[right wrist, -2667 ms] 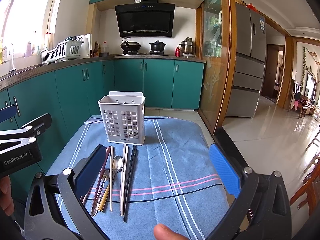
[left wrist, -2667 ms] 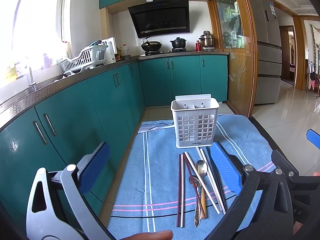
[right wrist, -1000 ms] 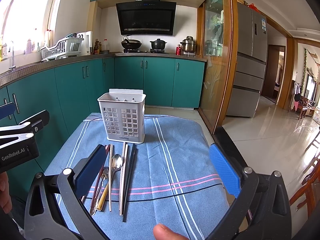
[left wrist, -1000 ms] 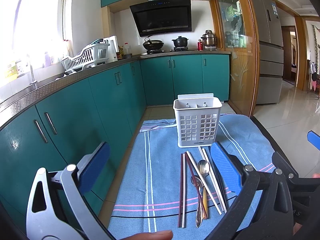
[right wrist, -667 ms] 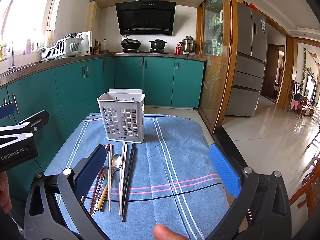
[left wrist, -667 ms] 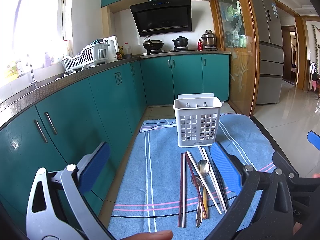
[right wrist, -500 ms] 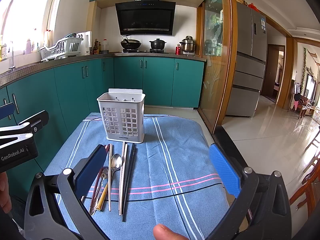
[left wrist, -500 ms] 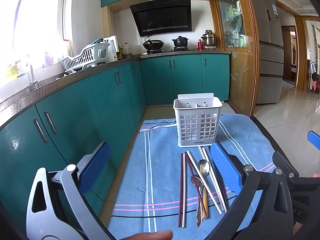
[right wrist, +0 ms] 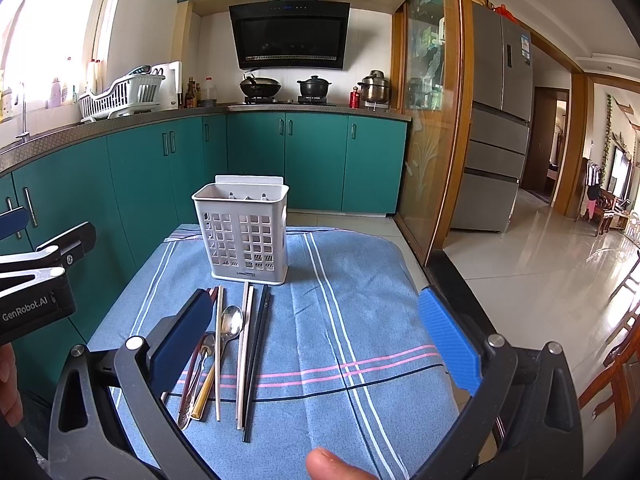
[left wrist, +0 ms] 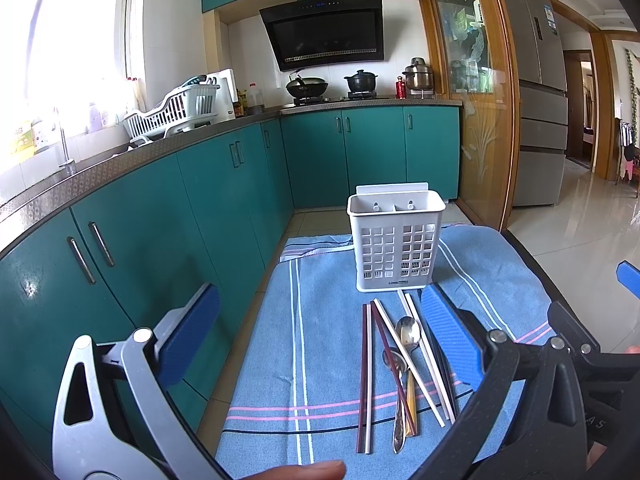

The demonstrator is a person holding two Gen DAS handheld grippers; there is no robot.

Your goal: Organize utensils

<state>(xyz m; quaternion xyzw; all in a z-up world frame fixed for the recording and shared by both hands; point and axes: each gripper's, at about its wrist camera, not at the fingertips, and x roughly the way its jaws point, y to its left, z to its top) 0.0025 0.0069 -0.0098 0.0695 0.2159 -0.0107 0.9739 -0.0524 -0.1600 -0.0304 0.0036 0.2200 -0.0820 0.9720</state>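
A white holder (right wrist: 248, 240) full of square holes stands on the blue striped cloth (right wrist: 360, 320). Just in front of it lie two shiny spoons (right wrist: 228, 332) and many long chopsticks (left wrist: 366, 372) in brown, white and black, side by side. I cannot count the sticks surely. The left gripper (left wrist: 320, 340) and right gripper (right wrist: 316, 340) both hover wide apart, holding nothing.

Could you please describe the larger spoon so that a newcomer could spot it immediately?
On the blue striped cloth, utensils lie before the white slotted caddy. Among the chopsticks there, the larger spoon lies bowl toward the caddy; unlike the smaller spoon beside it, its handle is gold.
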